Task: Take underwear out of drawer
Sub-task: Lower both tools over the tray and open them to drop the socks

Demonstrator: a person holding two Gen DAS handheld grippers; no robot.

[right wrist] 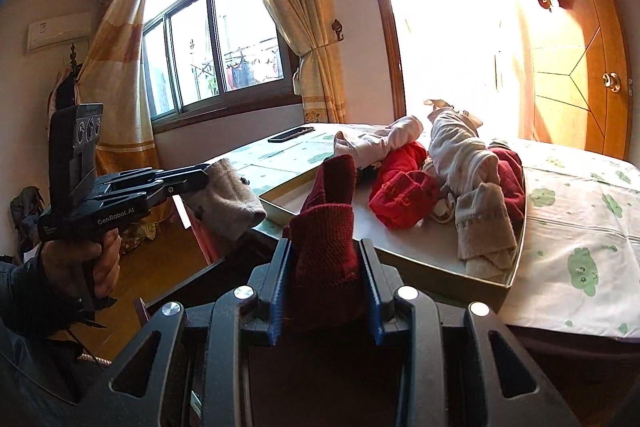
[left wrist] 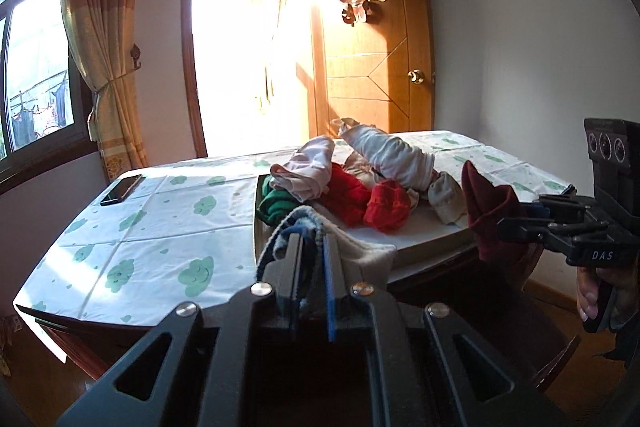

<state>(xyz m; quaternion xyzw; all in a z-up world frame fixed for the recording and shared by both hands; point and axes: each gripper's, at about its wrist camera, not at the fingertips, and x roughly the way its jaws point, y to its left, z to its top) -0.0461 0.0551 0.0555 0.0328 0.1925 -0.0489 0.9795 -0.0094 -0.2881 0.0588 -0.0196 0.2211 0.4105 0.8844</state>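
right hand-held gripper (right wrist: 324, 259) clamps dark red knit garment (right wrist: 326, 227) above drawer (right wrist: 420, 267).

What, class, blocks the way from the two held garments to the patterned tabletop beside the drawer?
Nothing visible. The left tongs grip a beige garment and the right tongs a dark red one, both clear of the drawer. The tablecloth is bare but for a far-corner phone.

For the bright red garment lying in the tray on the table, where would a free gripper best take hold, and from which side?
Grip the bright red garment at its bunched near fold, which bulges above the tray floor with open floor in front. Come from the near side, angled down; the white rolled garment crowds its far right side.
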